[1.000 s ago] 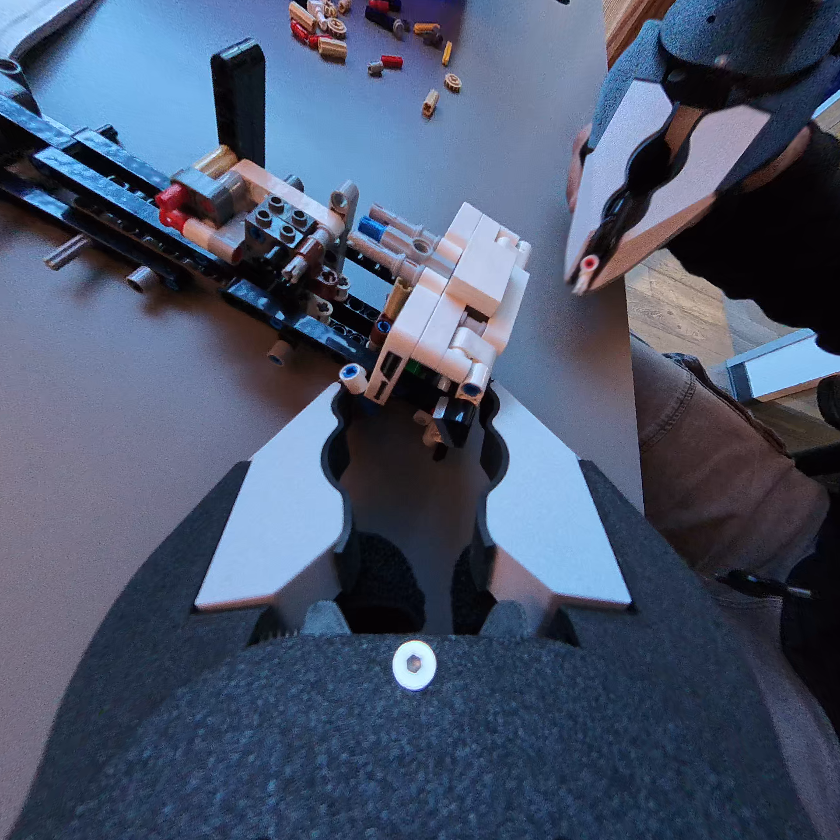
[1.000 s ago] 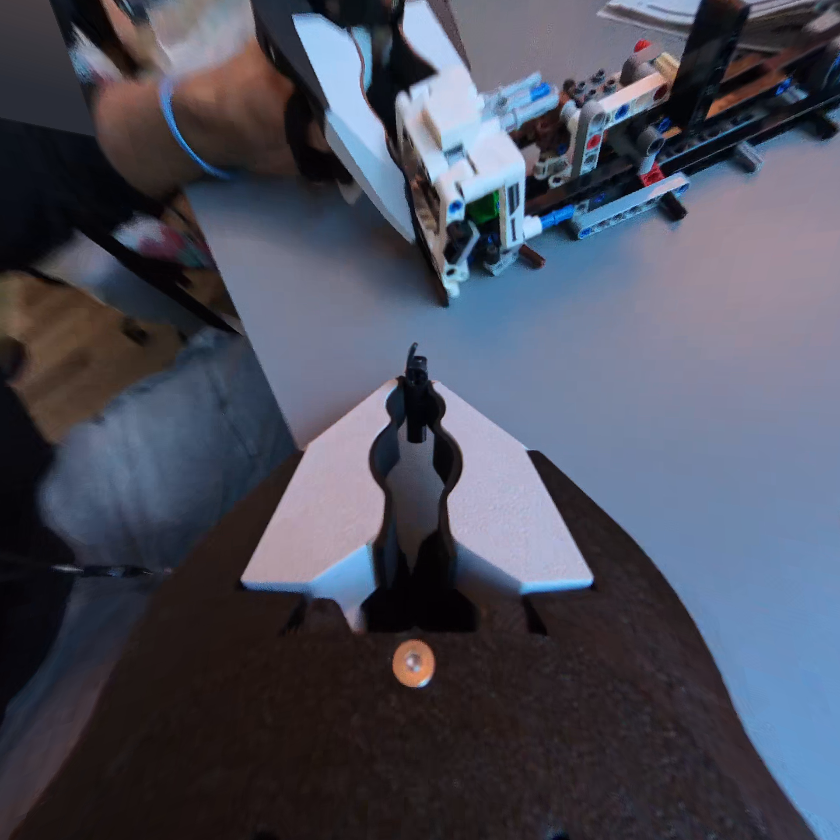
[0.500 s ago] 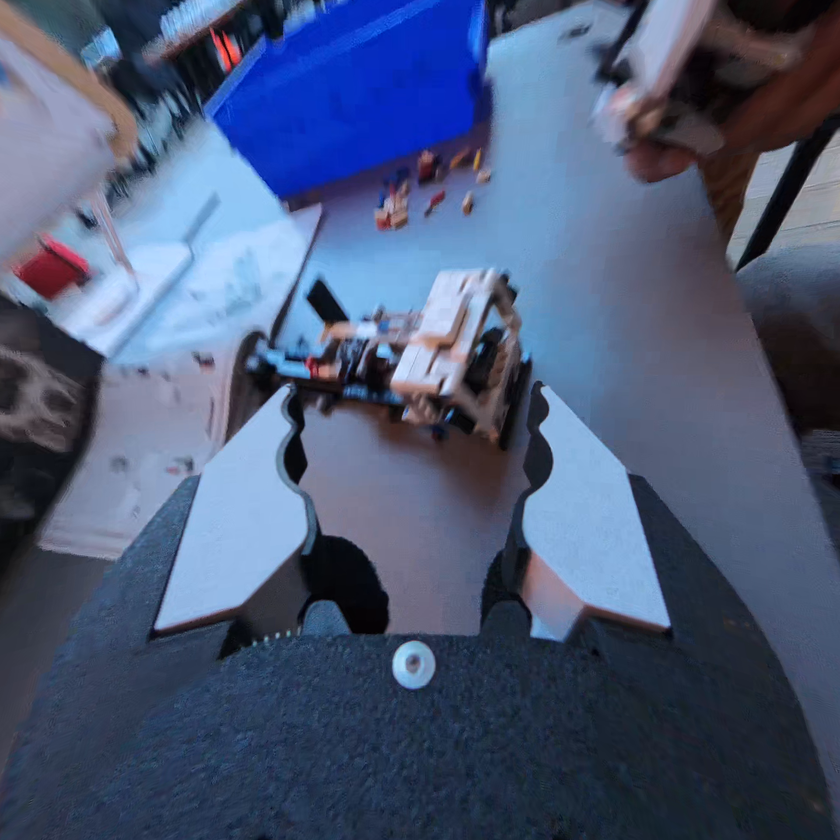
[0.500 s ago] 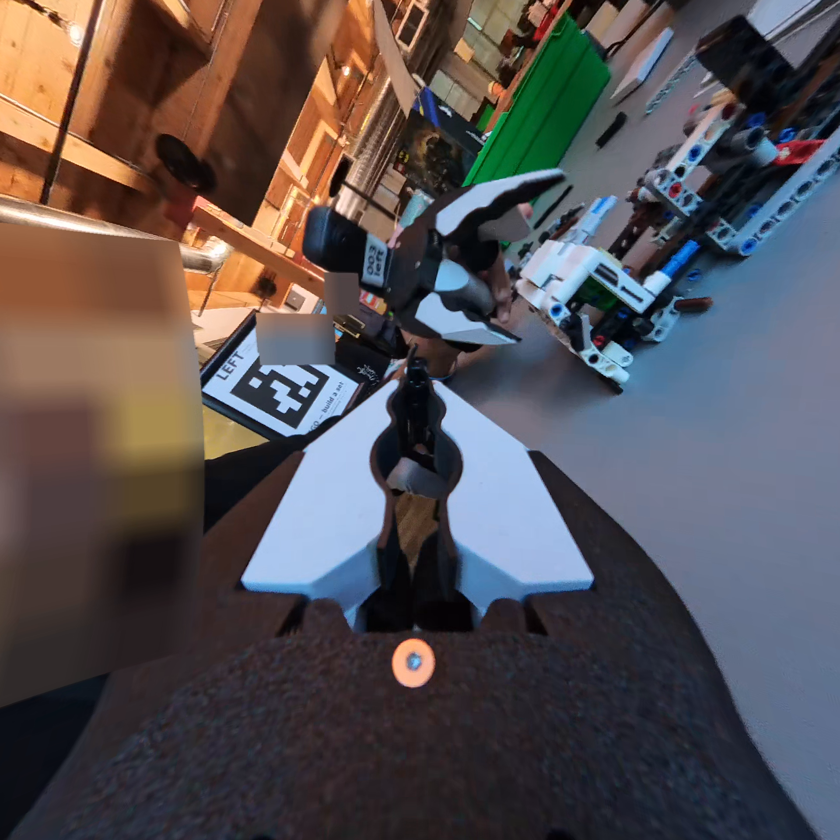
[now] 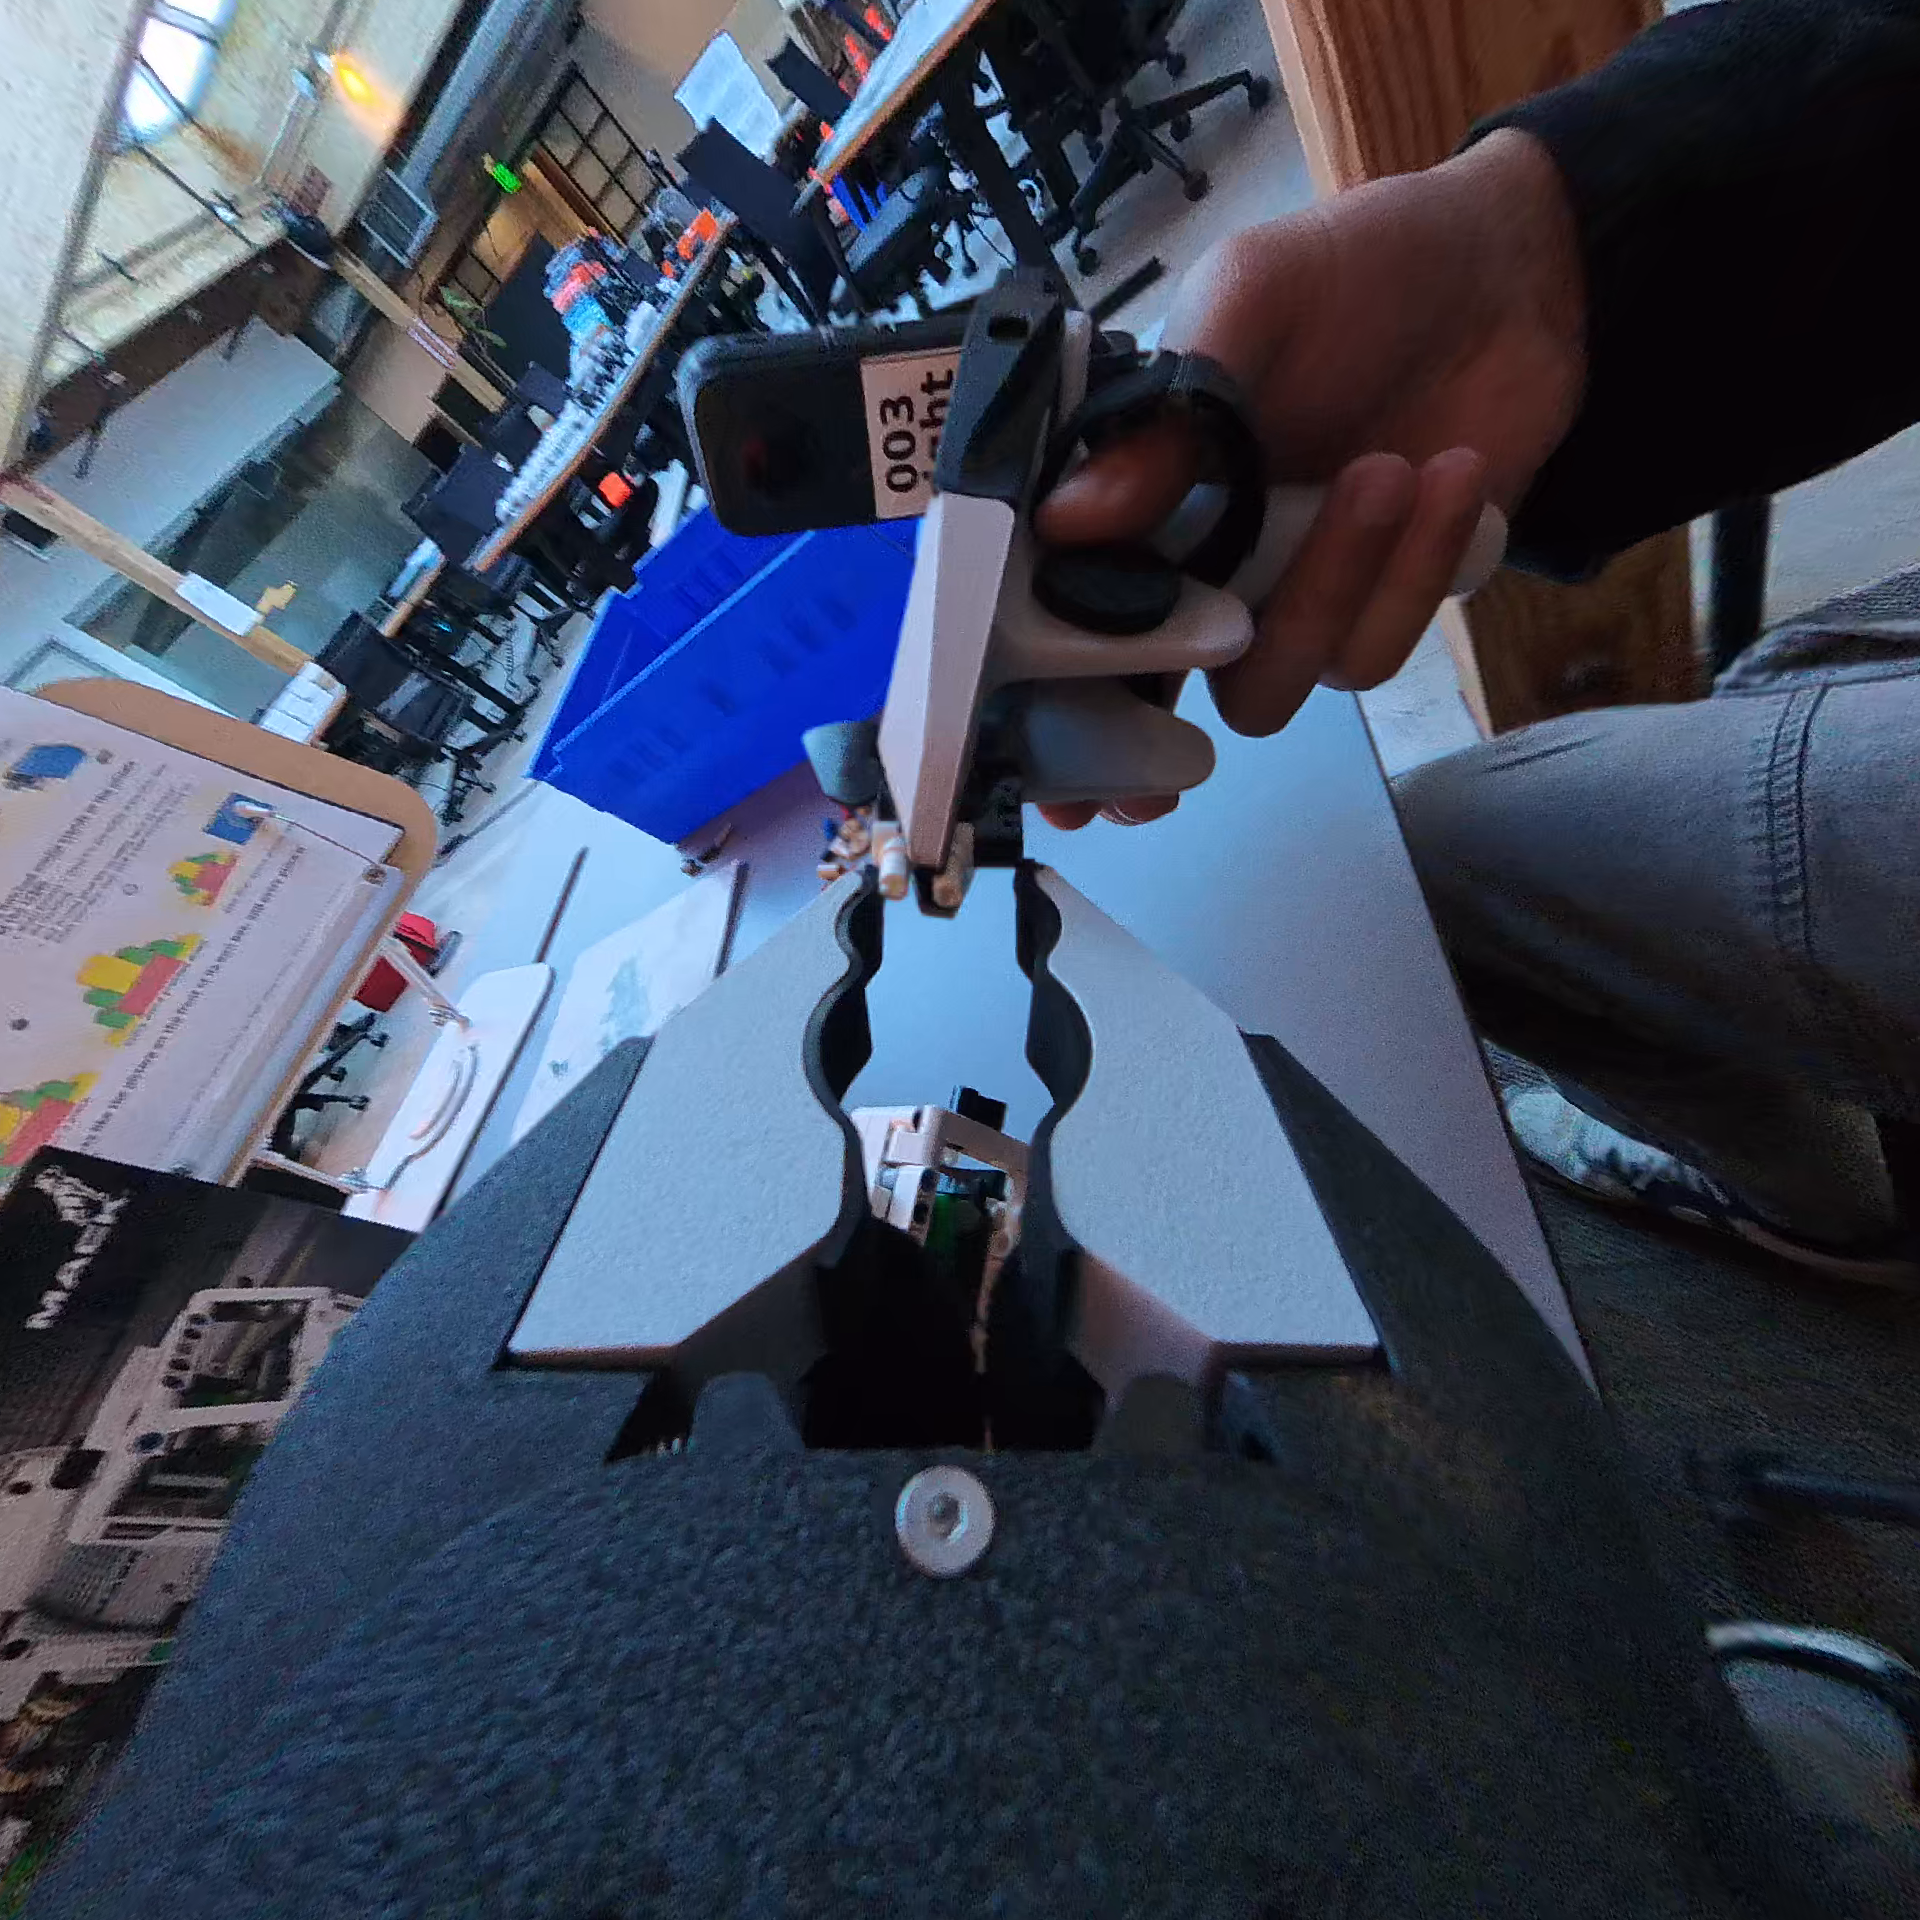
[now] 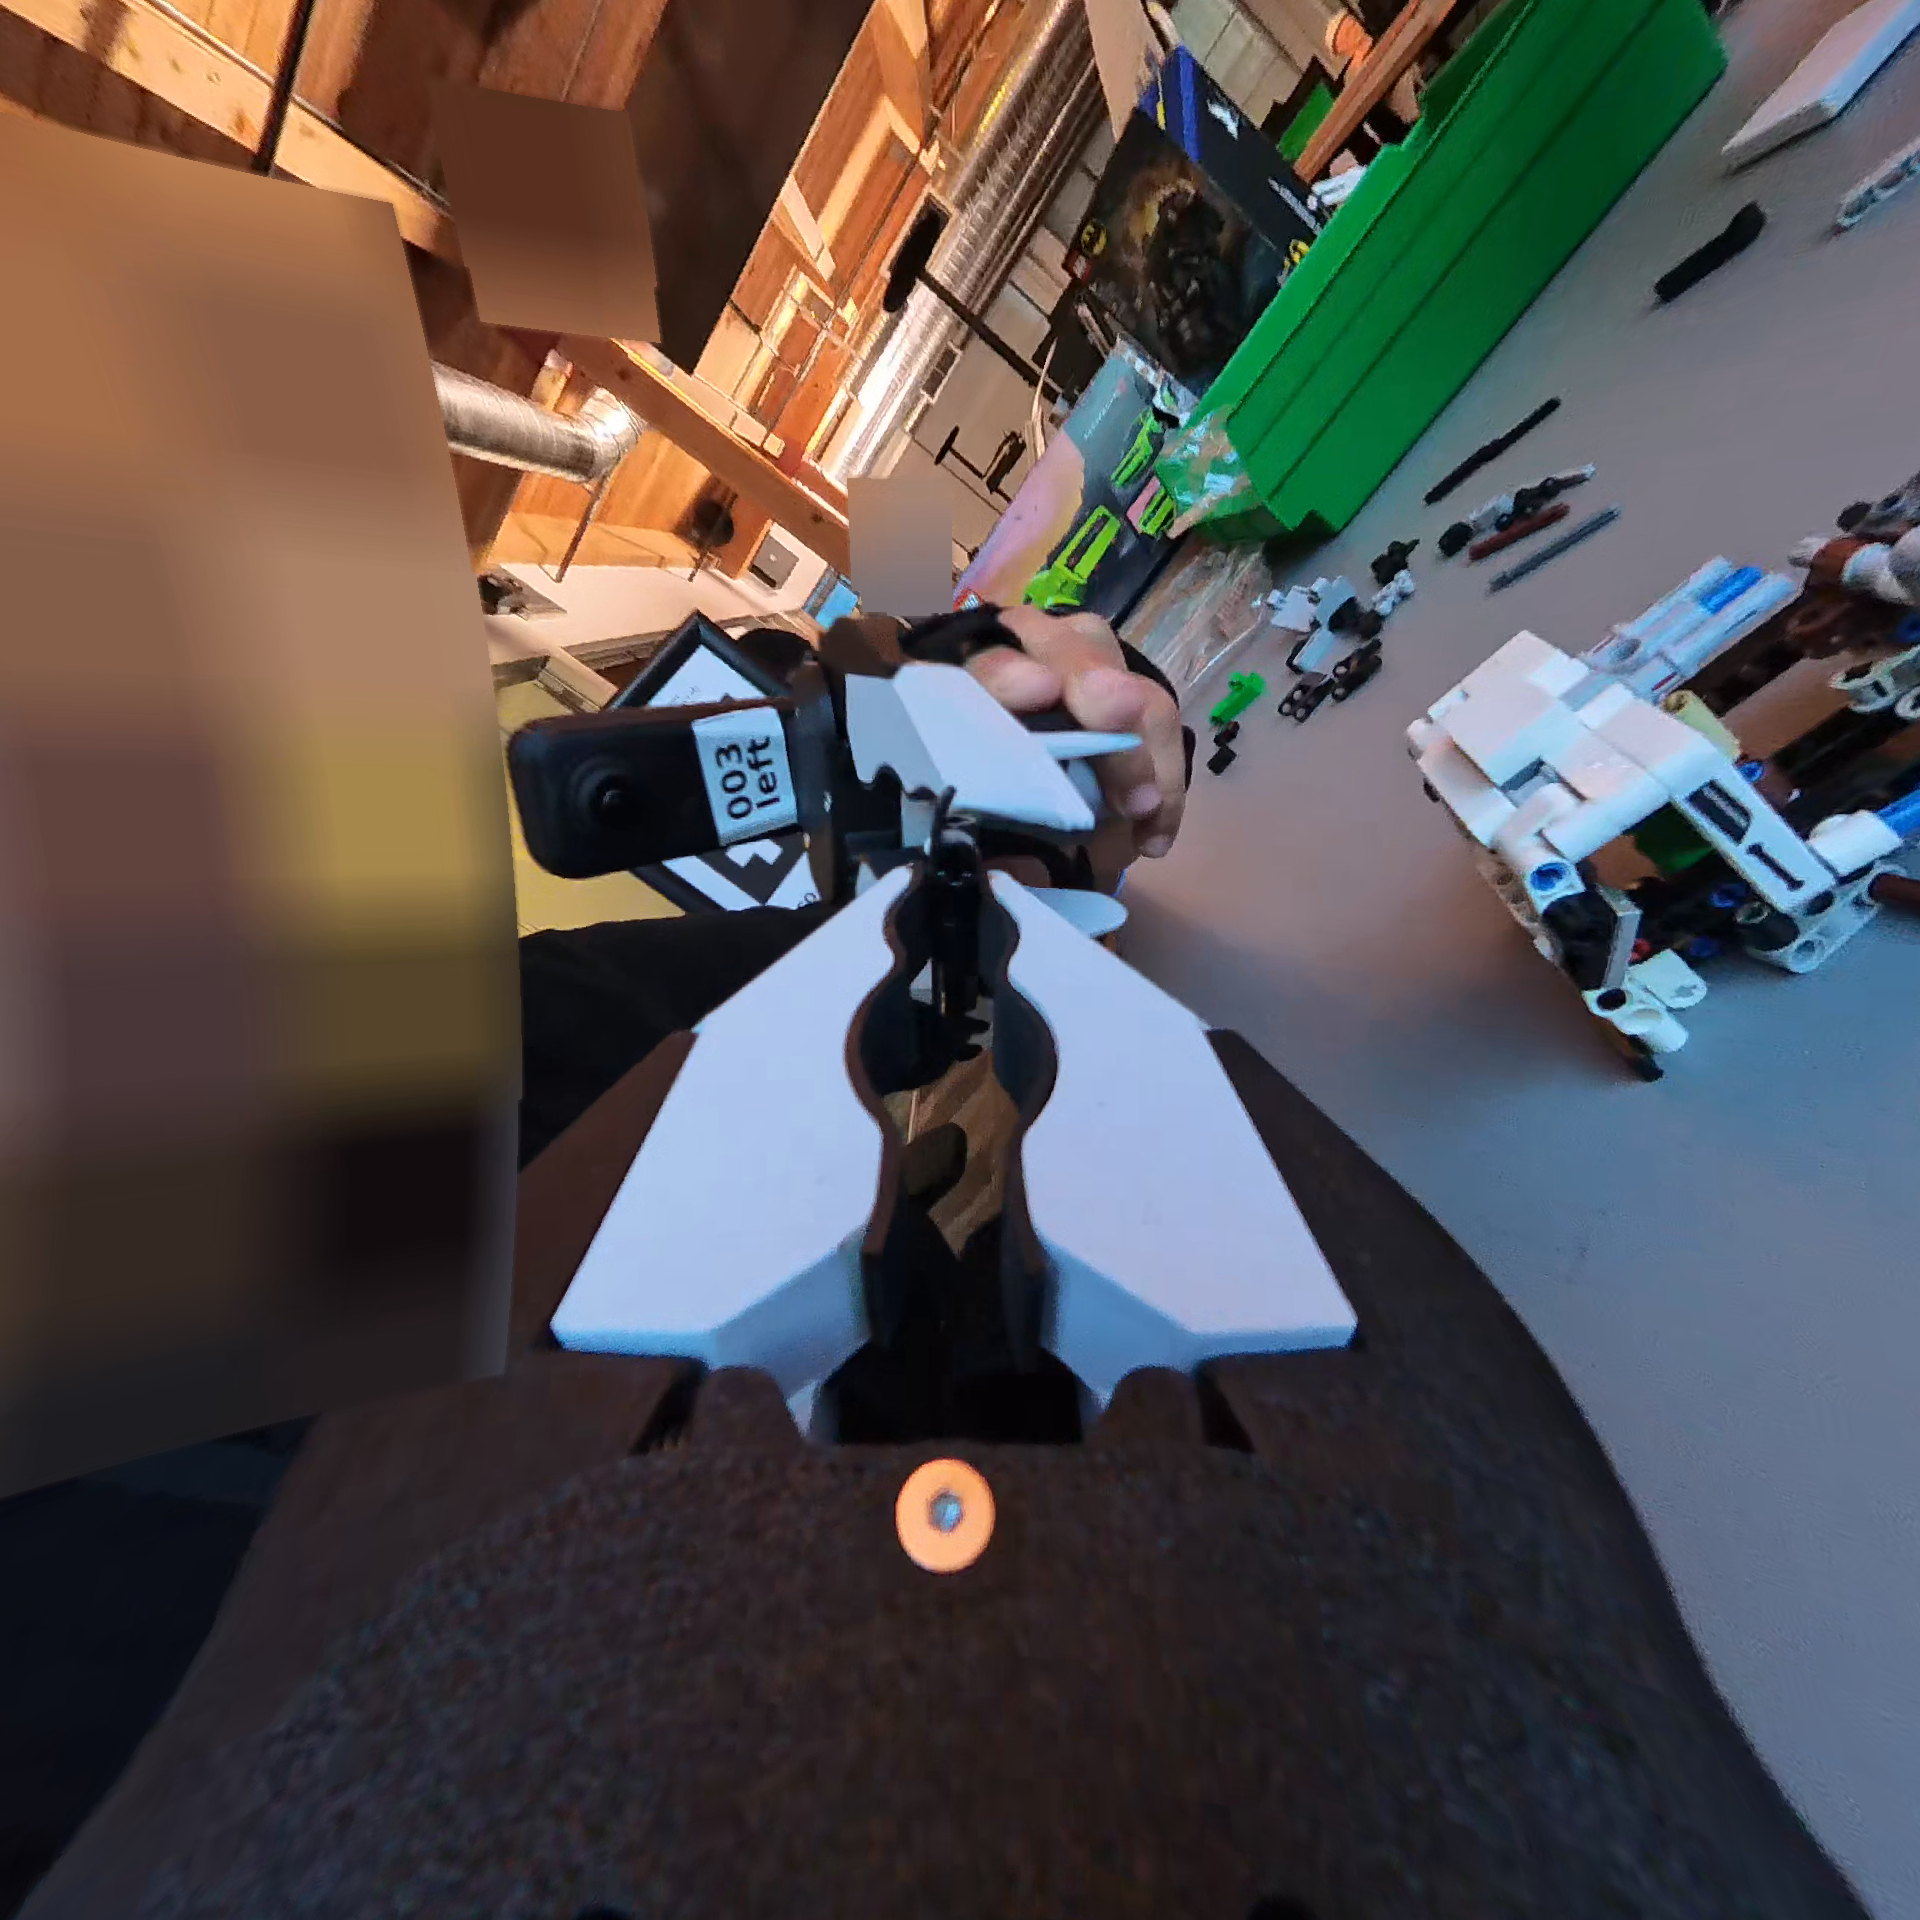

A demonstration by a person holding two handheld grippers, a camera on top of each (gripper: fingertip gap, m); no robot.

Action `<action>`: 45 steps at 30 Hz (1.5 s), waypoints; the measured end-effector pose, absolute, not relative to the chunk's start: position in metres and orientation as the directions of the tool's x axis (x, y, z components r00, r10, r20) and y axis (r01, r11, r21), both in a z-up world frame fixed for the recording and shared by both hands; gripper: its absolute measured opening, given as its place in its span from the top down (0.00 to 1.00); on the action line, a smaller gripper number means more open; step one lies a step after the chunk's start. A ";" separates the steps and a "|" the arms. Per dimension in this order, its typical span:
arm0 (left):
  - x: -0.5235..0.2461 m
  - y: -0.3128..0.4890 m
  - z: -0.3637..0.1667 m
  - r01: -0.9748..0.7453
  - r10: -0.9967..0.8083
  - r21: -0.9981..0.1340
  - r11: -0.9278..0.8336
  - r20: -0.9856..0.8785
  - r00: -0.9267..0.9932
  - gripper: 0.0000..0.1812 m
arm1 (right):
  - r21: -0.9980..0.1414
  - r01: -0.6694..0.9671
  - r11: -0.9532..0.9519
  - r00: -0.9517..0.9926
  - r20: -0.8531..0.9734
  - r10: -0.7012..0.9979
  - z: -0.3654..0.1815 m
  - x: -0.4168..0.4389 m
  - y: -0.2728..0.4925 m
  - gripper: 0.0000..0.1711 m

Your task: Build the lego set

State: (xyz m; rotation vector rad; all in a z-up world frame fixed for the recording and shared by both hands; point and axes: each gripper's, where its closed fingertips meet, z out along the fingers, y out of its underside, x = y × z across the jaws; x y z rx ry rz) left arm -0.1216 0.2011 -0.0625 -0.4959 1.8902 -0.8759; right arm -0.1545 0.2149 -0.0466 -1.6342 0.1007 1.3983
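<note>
The white, black and tan lego model (image 6: 1621,831) stands on the grey table (image 6: 1558,1299) at the right of the right wrist view. A bit of it shows below my left fingers in the left wrist view (image 5: 935,1153). My right gripper (image 6: 951,883) is shut on a small dark lego piece (image 6: 948,862) and is held up in the air. It also shows in the left wrist view (image 5: 935,883), tip to tip with my left gripper (image 5: 945,904). The left gripper is open and empty, and shows in the right wrist view (image 6: 1101,790).
A blue bin (image 5: 727,665) and a green bin (image 6: 1455,312) stand at the table's far side. Loose small parts (image 6: 1340,644) lie near the green bin. A board with brick pictures (image 5: 156,935) and a set box (image 5: 156,1403) are on the left. The person's knee (image 5: 1662,883) is past the table edge. My two grippers' fingertips are within a few centimetres of each other.
Both grippers have risen off the table and turned to face each other. The left gripper has left the model and its jaws are narrower than half a second ago. The right stays shut on its piece.
</note>
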 end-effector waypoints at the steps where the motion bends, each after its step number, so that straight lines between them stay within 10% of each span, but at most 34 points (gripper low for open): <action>1: -0.122 0.201 -0.060 0.045 -0.653 -0.744 0.666 -0.612 -0.446 0.87 | -0.584 -0.604 -0.542 0.346 -0.805 0.483 -0.046 -0.152 0.215 0.96; 22: -0.132 0.195 -0.078 0.074 -0.589 -0.712 0.698 -0.630 -0.506 0.87 | -0.628 -0.568 -0.531 0.446 -0.778 0.443 -0.064 -0.154 0.205 0.86; 36: -0.137 0.195 -0.070 0.184 -0.553 -0.647 0.740 -0.741 -0.382 0.87 | -0.656 -0.577 -0.486 0.441 -0.751 0.491 -0.059 -0.149 0.203 0.96; 45: -0.139 0.195 -0.059 -0.044 -0.717 -0.982 0.184 -0.103 -0.690 0.87 | -0.932 -0.292 -0.215 0.798 -0.361 0.482 -0.055 -0.136 0.200 0.96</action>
